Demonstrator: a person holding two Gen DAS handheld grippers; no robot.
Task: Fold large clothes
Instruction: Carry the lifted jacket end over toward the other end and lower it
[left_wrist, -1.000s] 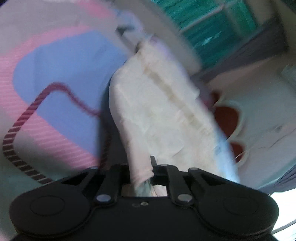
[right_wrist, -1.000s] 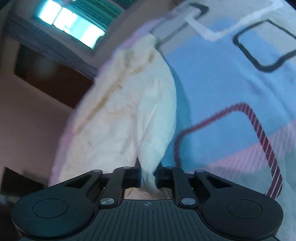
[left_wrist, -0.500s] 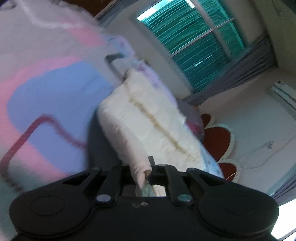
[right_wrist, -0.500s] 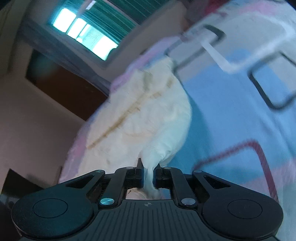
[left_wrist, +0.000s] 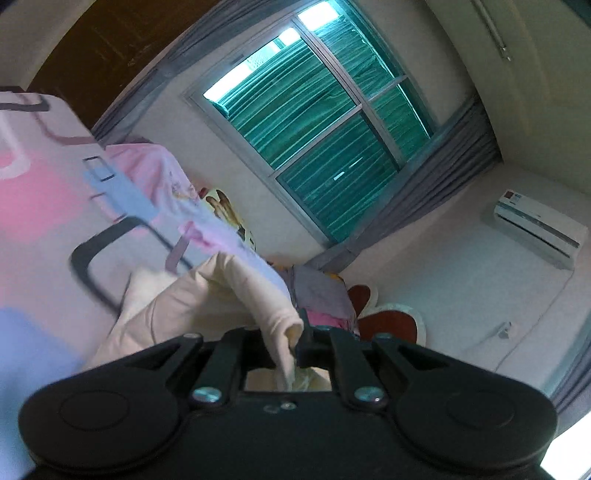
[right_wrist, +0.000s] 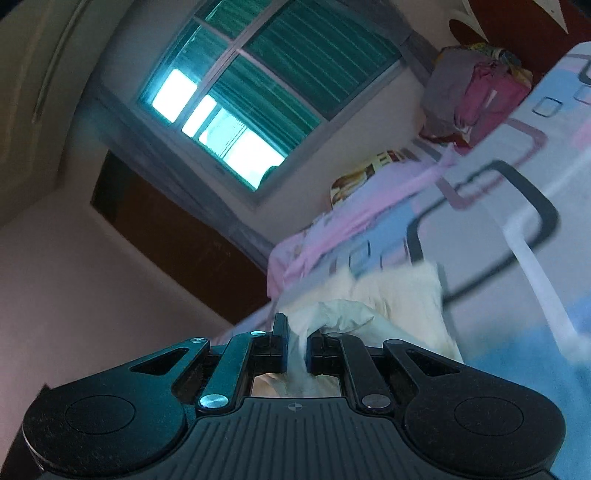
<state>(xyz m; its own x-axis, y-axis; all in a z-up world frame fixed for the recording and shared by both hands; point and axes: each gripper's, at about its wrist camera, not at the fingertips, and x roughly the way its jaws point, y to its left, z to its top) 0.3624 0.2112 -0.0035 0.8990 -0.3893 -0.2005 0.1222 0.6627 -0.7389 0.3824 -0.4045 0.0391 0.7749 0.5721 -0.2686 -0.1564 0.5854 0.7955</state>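
A bedroom: green-shuttered window (left_wrist: 317, 136), a bed (left_wrist: 40, 236) with a pink-and-blue patterned sheet. I have the cream garment (left_wrist: 207, 295) pinched at both ends. My left hand-held gripper (left_wrist: 291, 343) is clamped on one bunched edge, my right hand-held gripper (right_wrist: 297, 350) on another, with the cloth trailing forward from the fingers onto the bed.

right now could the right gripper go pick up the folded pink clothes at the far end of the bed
Probably not: the right gripper is shut on the cream garment, so it must let go first. The pink clothes lie unobstructed.
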